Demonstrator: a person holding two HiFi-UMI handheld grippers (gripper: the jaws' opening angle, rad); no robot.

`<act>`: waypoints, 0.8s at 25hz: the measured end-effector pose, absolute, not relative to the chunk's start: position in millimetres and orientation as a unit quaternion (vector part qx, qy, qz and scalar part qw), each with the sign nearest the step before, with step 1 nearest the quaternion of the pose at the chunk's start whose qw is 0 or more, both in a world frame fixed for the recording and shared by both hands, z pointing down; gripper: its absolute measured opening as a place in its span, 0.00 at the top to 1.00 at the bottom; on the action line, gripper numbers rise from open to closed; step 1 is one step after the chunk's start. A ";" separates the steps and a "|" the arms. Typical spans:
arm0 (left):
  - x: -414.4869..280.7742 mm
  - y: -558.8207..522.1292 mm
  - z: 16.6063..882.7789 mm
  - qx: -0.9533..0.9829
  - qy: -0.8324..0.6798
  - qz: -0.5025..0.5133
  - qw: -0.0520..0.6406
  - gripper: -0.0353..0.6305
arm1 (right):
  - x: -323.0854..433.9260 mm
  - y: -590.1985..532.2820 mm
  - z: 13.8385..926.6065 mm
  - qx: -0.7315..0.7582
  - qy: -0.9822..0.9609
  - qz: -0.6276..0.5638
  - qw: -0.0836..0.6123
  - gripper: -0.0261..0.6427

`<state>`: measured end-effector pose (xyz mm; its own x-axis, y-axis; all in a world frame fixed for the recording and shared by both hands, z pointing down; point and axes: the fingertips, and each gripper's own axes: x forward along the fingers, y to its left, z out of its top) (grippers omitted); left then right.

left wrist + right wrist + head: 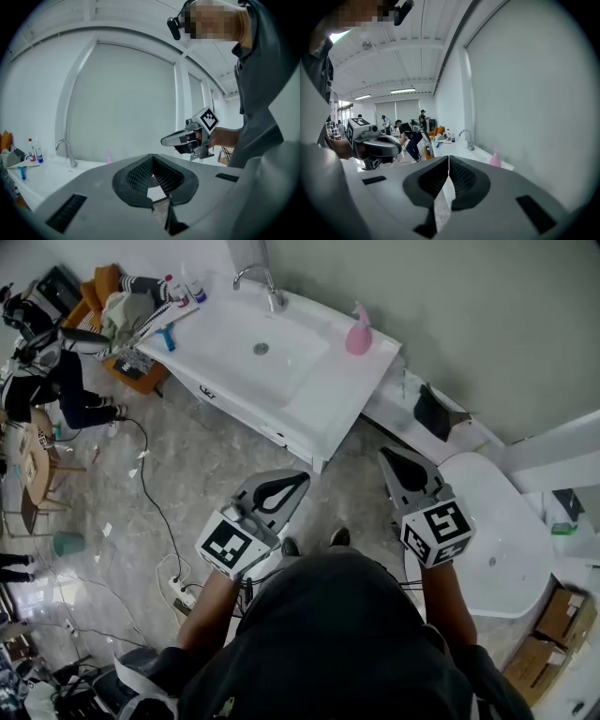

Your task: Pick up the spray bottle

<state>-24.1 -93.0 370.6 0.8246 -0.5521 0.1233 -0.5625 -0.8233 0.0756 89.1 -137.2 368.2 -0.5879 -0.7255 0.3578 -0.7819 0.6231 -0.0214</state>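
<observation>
So in the head view both grippers sit low in the middle of the frame, over the grey floor and well short of the counter. The left gripper [298, 480] has its jaws pressed together with nothing between them, which its own view shows clearly [152, 155]. Same deal with the right gripper [388, 454]: jaws closed on nothing, tips meeting in its view [449, 157]. The pink spray bottle [358, 334] stands upright at the right end of the white sink counter [309, 399], up in the top centre of the frame, right of the basin and well apart from both grippers. It's a tiny pink speck in the left gripper view [108, 157] and a bit bigger in the right gripper view [495, 158]. The faucet [267, 285] is at the back edge, and there are a couple of small bottles [183, 287] at the counter's left end, I think toiletries, but they're too small to tell.
</observation>
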 end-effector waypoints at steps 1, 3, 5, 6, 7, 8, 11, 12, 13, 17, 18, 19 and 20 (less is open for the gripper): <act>-22.1 -96.0 371.2 0.953 -0.295 0.049 0.054 0.94 | 90.6 -140.5 369.1 0.422 -0.888 0.088 0.159 0.94; -17.4 -101.6 372.9 0.951 -0.300 0.054 0.053 0.94 | 94.8 -146.7 369.8 0.418 -0.891 0.088 0.157 0.94; -10.6 -104.6 373.4 0.950 -0.302 0.057 0.052 0.94 | 100.6 -150.7 370.3 0.414 -0.892 0.089 0.155 0.94; -6.9 -105.4 373.2 0.950 -0.303 0.058 0.052 0.94 | 103.9 -152.3 370.9 0.413 -0.893 0.090 0.154 0.94; -3.4 -106.4 372.9 0.950 -0.304 0.059 0.053 0.94 | 107.3 -154.1 371.7 0.412 -0.894 0.091 0.154 0.94; -0.2 -107.7 372.6 0.949 -0.305 0.059 0.054 0.94 | 110.6 -156.1 372.9 0.411 -0.894 0.092 0.154 0.94; 5.3 -111.5 370.7 0.947 -0.311 0.057 0.050 0.94 | 116.2 -161.7 378.3 0.406 -0.896 0.094 0.156 0.94; 5.3 -111.9 370.7 0.947 -0.312 0.057 0.047 0.94 | 115.6 -162.6 380.7 0.404 -0.896 0.094 0.158 0.94; 4.5 -111.9 371.5 0.947 -0.312 0.058 0.045 0.94 | 114.1 -163.2 383.0 0.403 -0.896 0.094 0.161 0.94; -8.0 -108.7 378.4 0.952 -0.298 0.056 0.051 0.94 | 101.3 -163.0 379.8 0.413 -0.891 0.087 0.166 0.94; -12.6 -110.1 380.2 0.953 -0.292 0.059 0.053 0.94 | 98.8 -164.2 375.6 0.421 -0.888 0.085 0.163 0.94; -17.0 -113.4 380.3 0.955 -0.286 0.063 0.052 0.94 | 97.0 -165.9 371.6 0.430 -0.885 0.085 0.159 0.94; -21.4 -117.9 378.3 0.957 -0.280 0.064 0.048 0.94 | 95.3 -167.1 368.4 0.439 -0.881 0.087 0.155 0.94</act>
<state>-21.4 -117.9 378.3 0.8353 -0.5289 0.1498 -0.5412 -0.8390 0.0558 95.3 -167.1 368.4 -0.5676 -0.7456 0.3491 -0.7997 0.6001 -0.0184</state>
